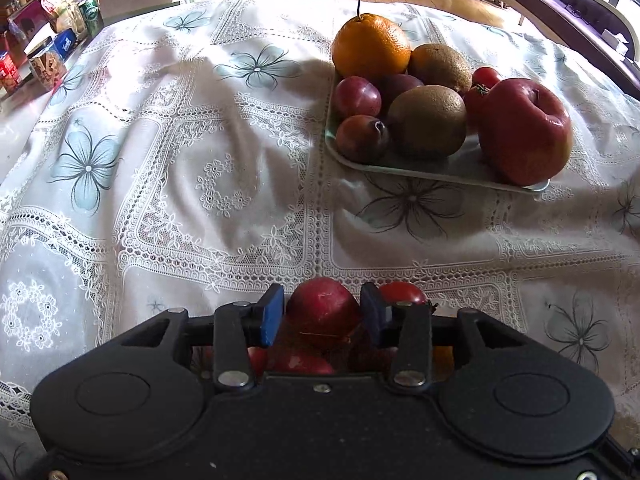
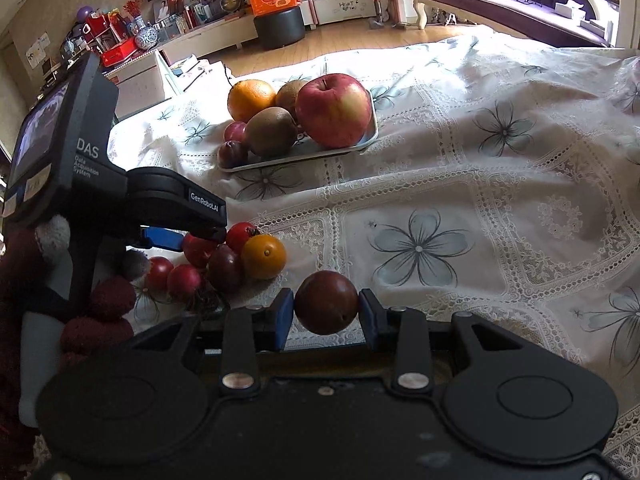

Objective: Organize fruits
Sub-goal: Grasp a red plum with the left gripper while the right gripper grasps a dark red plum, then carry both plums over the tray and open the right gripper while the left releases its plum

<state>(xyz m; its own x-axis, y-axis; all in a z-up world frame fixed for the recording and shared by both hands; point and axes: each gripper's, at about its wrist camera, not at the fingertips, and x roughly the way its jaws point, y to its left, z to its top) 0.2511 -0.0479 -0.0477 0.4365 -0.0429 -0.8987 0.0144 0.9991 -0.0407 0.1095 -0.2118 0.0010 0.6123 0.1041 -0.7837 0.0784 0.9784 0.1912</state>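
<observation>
Pale green tray (image 1: 436, 174) on lace-covered tabletop (image 1: 168, 184) holding orange (image 1: 370, 46), two kiwis, plums, tomatoes, big apple (image 1: 524, 130), right hand-held gripper (image 2: 326, 314) clamping dark plum (image 2: 326, 307), left hand-held gripper (image 1: 322, 312) closed around red fruit (image 1: 322, 310) among loose pile (image 2: 224, 258)

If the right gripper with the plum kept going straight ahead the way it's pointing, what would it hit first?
Probably nothing soon: beyond the right gripper and its dark purple plum lies bare white lace tablecloth. The pale green fruit tray sits left of that line; depth is uncertain.

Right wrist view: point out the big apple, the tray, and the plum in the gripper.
big apple (image 2: 334, 110), right wrist view, front skin.
tray (image 2: 370, 136), right wrist view, right rim.
plum (image 2: 326, 302), right wrist view, centre.
</observation>
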